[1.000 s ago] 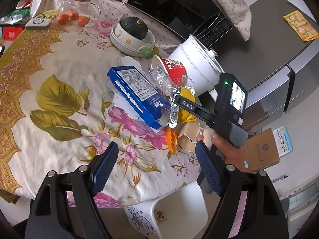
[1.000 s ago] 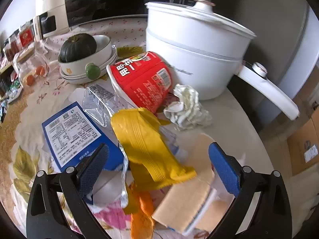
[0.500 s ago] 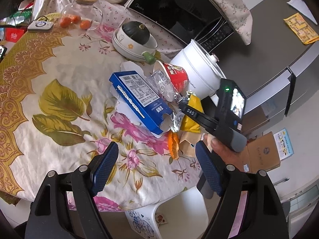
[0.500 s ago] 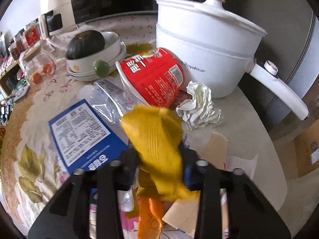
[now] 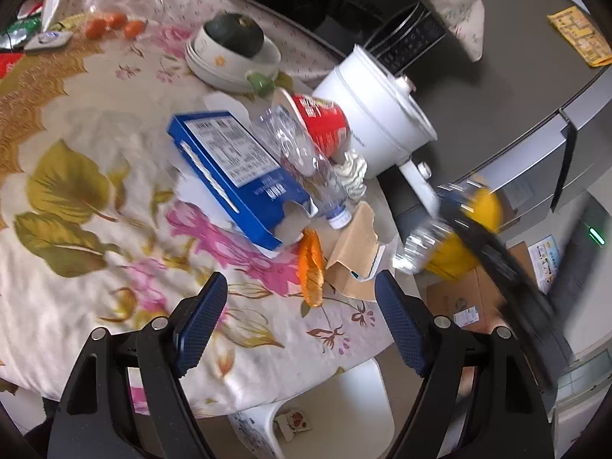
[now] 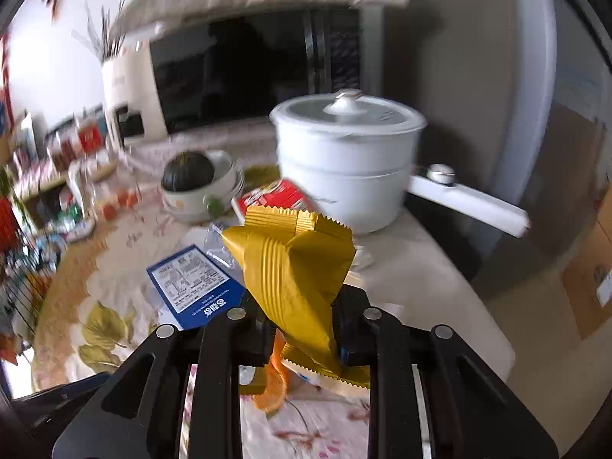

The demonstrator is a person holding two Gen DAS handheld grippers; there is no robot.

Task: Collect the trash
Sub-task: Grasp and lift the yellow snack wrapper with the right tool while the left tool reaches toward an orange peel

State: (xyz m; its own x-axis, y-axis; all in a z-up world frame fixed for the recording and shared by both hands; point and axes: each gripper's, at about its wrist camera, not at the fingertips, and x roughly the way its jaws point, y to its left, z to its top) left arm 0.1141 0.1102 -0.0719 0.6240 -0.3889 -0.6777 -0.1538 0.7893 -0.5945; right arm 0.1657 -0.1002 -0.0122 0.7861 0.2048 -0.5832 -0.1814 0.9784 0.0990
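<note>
Since the earlier frame, yellow wrapper is lifted off bench, clamped in right tool; grip kept firm. Left tool gapes empty.

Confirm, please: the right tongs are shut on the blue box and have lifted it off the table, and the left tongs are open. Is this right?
Not quite. The right tongs are shut on the yellow wrapper, as the right wrist view shows; the blue box lies on the table. The left tongs are open.

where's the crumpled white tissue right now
In the left wrist view, the crumpled white tissue lies on the table right of centre, wedged between the tipped red noodle cup and the white pot, beside the clear plastic bottle.
</note>
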